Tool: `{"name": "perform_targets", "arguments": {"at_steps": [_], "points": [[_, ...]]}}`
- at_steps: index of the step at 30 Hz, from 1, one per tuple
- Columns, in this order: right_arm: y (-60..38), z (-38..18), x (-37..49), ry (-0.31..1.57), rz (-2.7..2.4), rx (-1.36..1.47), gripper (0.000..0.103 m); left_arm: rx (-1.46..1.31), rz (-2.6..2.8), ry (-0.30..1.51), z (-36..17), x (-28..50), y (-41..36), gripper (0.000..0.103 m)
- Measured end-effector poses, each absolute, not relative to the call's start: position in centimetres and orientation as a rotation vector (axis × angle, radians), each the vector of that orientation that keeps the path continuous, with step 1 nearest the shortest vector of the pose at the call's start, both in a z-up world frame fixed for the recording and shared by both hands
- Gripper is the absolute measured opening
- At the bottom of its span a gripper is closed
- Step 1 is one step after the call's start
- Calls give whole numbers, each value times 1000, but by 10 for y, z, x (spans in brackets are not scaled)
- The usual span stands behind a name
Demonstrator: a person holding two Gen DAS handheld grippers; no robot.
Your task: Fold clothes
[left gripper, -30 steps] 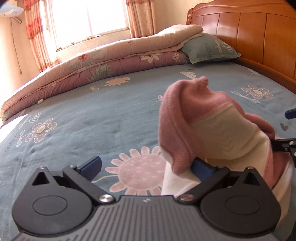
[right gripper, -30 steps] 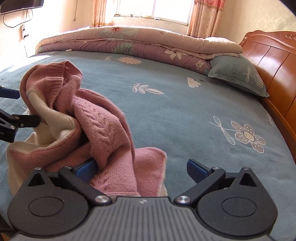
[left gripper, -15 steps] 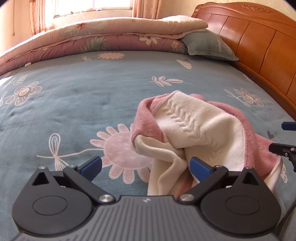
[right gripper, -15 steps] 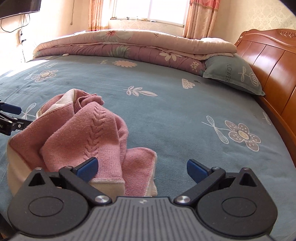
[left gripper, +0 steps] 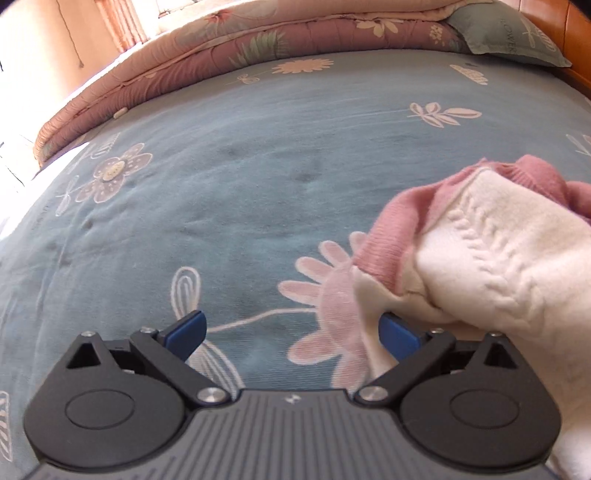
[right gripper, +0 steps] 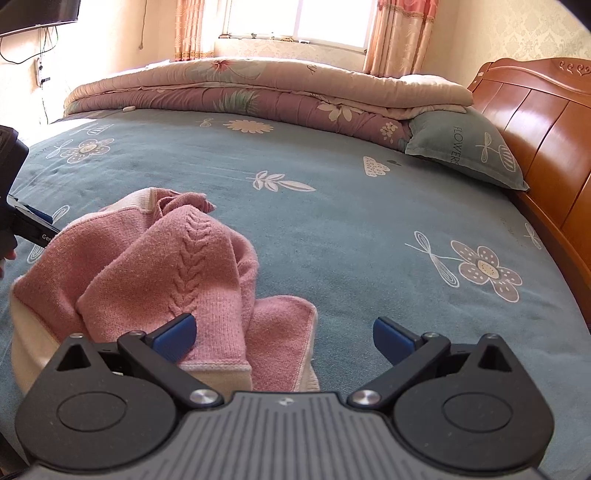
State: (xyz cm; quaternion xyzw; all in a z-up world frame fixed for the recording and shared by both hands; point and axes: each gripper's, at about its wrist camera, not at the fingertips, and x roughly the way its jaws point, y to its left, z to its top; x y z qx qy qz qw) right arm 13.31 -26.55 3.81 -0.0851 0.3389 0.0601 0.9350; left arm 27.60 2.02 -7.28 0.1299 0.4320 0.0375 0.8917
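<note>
A wide bed fills both views, covered by a blue-grey sheet (right gripper: 332, 236) printed with pale flowers, leaves and dragonflies. Along the far edge, across the top of each frame, lies a folded quilt (right gripper: 258, 92), pink-cream on top and mauve beneath, with a floral pattern. At the upper right of the right wrist view a blue-grey pillow (right gripper: 469, 147) with printed lettering leans against the quilt's end, beside a polished wooden headboard (right gripper: 535, 122) that runs down the right edge. Behind the quilt a bright window (right gripper: 295, 18) sits between patterned pink curtains (right gripper: 395, 33), and the wall is cream. A dark screen (right gripper: 37, 14) hangs in the upper left corner, with cables trailing below it.

The sweater (right gripper: 147, 266), pink knit with a cream inner side and a cable pattern, lies crumpled on the sheet at the lower left of the right wrist view and at the right side of the left wrist view (left gripper: 480, 251).

The left gripper (left gripper: 291, 332) has its jaws spread wide and is closing slowly; a cream edge of the sweater lies against its right finger, with mostly bare sheet between the fingers. The right gripper (right gripper: 284, 336) stands wide apart just above the sweater's near hem, clamping nothing.
</note>
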Motion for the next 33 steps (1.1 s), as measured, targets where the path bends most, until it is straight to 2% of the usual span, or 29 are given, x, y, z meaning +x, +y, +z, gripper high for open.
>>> {"name": "perform_targets", "arguments": {"at_steps": [2,5,8,12,15,18,22,33], "points": [[-268,39,137,696,121,-171,103,309,159,902,-71,290,44,94],[-271,40,141,694,128,-153,103,152,63,953,-57,295,77,95],[-268,39,143,690,137,-146,103,41,-65,968,-48,279,78,96],[-261,34,144,703,156,-138,103,-26,-248,1045,-65,257,48,97],[-257,34,141,703,165,-140,103,9,-304,1062,-82,245,20,97],[-256,35,138,705,167,-134,103,83,-234,994,-92,243,0,102],[-255,35,134,702,160,-139,103,210,-135,936,-95,253,-5,103],[-265,35,133,693,126,-102,103,288,122,898,-83,297,65,103]]}}
